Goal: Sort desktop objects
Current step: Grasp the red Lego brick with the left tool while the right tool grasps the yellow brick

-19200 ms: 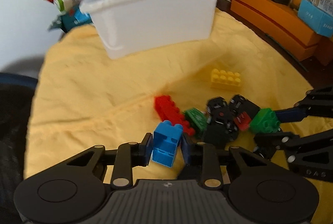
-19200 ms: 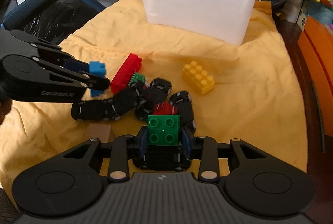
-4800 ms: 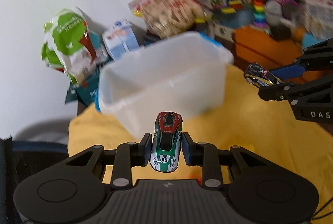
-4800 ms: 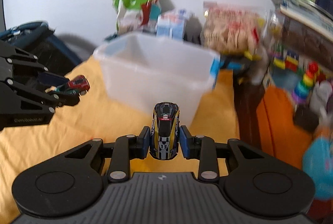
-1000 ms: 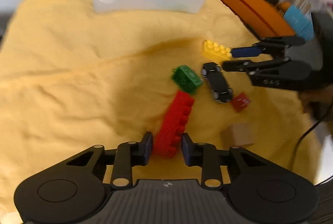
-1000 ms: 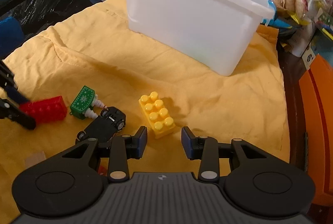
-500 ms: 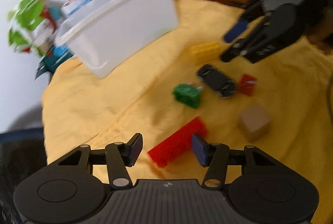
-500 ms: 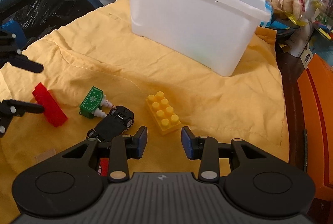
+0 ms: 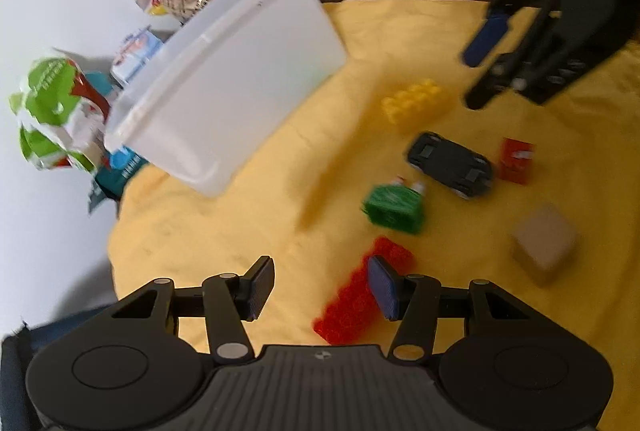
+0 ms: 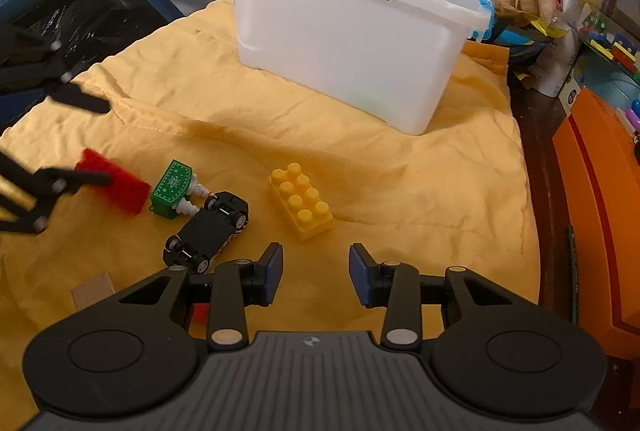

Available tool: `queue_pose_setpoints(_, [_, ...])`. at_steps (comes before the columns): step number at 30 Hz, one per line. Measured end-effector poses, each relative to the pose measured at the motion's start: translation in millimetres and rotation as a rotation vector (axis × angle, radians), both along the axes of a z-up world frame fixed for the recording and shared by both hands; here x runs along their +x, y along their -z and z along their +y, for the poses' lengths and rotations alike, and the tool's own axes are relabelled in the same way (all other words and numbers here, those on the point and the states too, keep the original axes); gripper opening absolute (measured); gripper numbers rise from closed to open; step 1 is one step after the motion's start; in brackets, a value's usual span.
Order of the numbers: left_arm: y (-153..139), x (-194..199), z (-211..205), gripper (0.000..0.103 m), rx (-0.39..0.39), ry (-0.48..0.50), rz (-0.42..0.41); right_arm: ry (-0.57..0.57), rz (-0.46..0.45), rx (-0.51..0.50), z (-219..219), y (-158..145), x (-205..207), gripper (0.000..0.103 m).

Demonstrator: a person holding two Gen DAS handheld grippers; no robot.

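The long red brick [image 9: 362, 293] lies on the yellow cloth [image 9: 224, 231] at the lower centre of the left wrist view, partly behind the right-hand pad of the left gripper [image 9: 320, 287], whose jaws stand wide apart with nothing gripped. Above it in frame sit a green toy [image 9: 394, 207], an overturned black car [image 9: 450, 165], a small red piece [image 9: 516, 161] and a tan block [image 9: 546, 247]. The yellow brick [image 10: 302, 201] lies just ahead of the right gripper [image 10: 316, 273], which is parted and empty. The white bin [image 10: 352, 47] stands at upper centre.
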State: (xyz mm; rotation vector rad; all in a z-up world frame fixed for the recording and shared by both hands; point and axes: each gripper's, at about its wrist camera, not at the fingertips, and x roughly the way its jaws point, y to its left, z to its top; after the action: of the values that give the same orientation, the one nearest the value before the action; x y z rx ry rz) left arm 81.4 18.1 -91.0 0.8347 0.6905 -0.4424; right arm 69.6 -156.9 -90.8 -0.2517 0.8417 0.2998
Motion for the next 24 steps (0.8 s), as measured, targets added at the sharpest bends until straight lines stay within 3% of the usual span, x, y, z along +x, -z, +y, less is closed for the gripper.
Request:
queue_pose_setpoints(7, [-18, -18, 12, 0.058, -0.033, 0.088, 0.042, -0.027, -0.017, -0.003, 5, -2, 6, 0.041])
queue_pose_setpoints(12, [0, -23, 18, 0.058, 0.018, 0.167, 0.078, -0.066, -0.025, -0.037, 16, 5, 21, 0.041])
queue_pose_setpoints(16, [14, -6, 11, 0.059, 0.072, 0.2, 0.084, -0.101, 0.014, -0.066, 22, 16, 36, 0.048])
queue_pose_setpoints(19, [17, 9, 14, 0.058, 0.031, 0.18, 0.12, -0.105, 0.026, -0.054, 20, 18, 39, 0.045])
queue_pose_setpoints(21, [15, 16, 19, 0.043, -0.04, 0.138, 0.185, -0.099, 0.047, -0.026, 17, 18, 38, 0.031])
queue_pose_setpoints(22, [13, 19, 22, 0.031, -0.081, 0.115, 0.231, -0.099, 0.057, -0.012, 16, 17, 37, 0.029])
queue_pose_setpoints(24, [12, 17, 25, 0.029, -0.113, 0.074, 0.255, -0.098, 0.055, -0.012, 15, 17, 31, 0.028])
